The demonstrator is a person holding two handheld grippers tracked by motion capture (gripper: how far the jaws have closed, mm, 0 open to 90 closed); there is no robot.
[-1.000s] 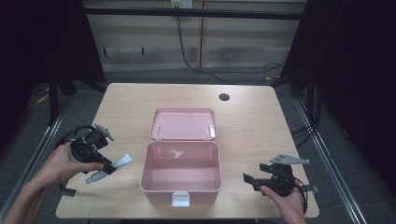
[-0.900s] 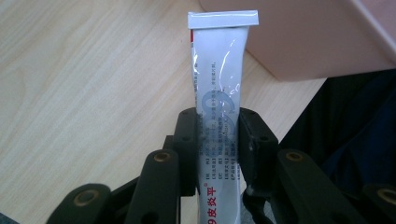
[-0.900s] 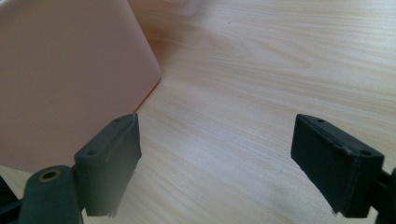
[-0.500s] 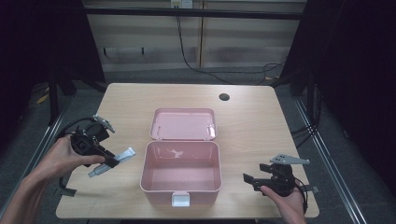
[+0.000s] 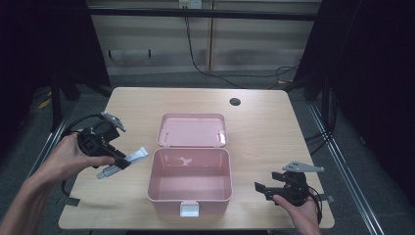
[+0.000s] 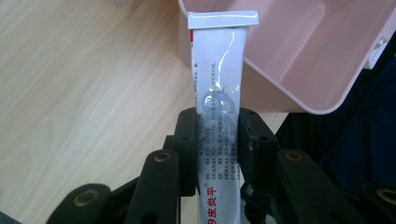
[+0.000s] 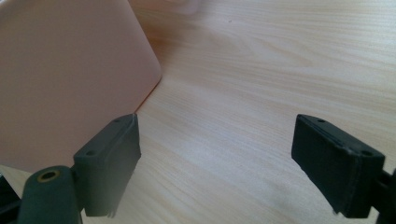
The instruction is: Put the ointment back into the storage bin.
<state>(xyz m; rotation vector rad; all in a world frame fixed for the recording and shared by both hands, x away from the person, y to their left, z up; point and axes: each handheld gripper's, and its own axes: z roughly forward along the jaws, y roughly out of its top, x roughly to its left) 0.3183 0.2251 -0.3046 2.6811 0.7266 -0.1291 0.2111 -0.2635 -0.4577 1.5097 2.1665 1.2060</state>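
Observation:
A pink plastic box (image 5: 190,183) stands open at the table's middle, its lid (image 5: 193,130) laid back flat behind it, and its inside looks bare. Left of it, my left gripper (image 5: 121,162) is shut on a silvery-white tube (image 5: 128,160) and holds it above the wood. In the left gripper view the tube (image 6: 219,88) runs up between the pads (image 6: 186,140), its crimped end over the box's rim (image 6: 261,74). My right gripper (image 5: 262,189) rests open near the front right edge; its jaws (image 7: 217,163) have nothing between them, and the box wall (image 7: 70,70) is just to their left.
A dark round hole (image 5: 235,102) marks the tabletop at the back right. Bare wood (image 5: 274,137) lies right of the box. The table's edges drop to a dark floor with cables and metal rails on both sides.
My left gripper has risen with the tube and drifted a little toward the box. The right gripper has stayed where it was.

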